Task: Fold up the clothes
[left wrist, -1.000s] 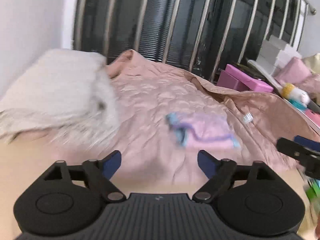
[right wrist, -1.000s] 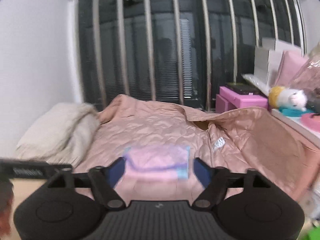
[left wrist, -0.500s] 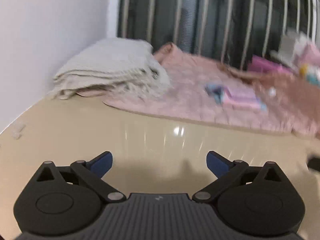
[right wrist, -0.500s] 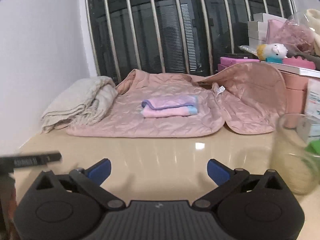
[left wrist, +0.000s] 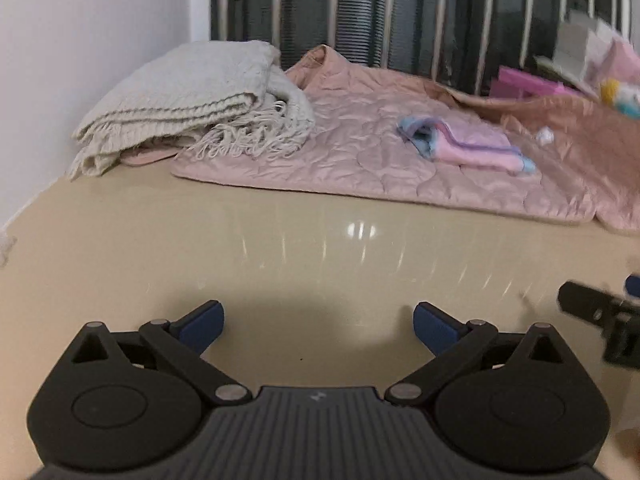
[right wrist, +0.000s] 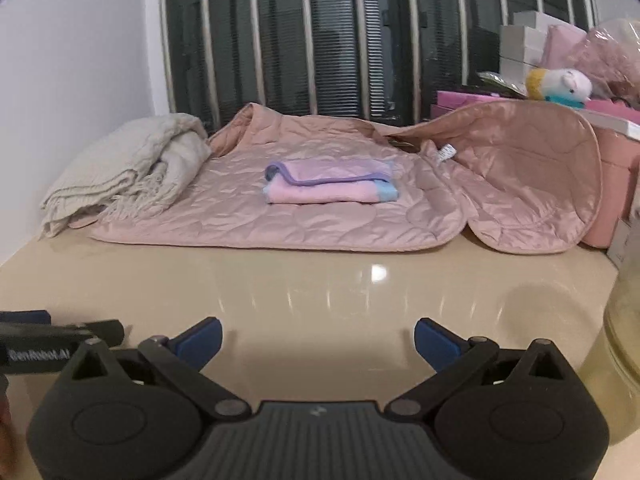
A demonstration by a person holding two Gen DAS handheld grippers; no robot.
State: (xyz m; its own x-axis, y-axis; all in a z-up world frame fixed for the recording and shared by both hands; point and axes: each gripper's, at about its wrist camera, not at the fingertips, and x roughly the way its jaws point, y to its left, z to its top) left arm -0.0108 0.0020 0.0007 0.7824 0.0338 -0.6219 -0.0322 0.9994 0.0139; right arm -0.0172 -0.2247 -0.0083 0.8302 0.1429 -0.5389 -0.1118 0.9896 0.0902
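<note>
The left claw (left wrist: 318,326) is held low and level over the glossy beige tabletop (left wrist: 304,248), pointing toward the window bars; its blue-padded fingers (left wrist: 202,322) are spread wide apart with nothing between them and touching nothing. The right claw (right wrist: 318,338) sits in the same low, level pose just to the left claw's right, its blue pads (right wrist: 434,342) equally far apart and holding nothing. Each claw shows at the edge of the other's view, blurred.

The folded pink cloth with purple trim and a light-blue edge (right wrist: 330,186) lies well ahead of both claws, straight in front of the right one and ahead-right of the left one (left wrist: 466,146). It rests on a pink quilted satin garment (right wrist: 320,216) spread flat on the table. A folded cream knitted blanket with fringe (left wrist: 192,100) lies ahead-left, touching the garment's edge. A clear glass jar (right wrist: 624,360) stands just beside the right claw, on its right.
</note>
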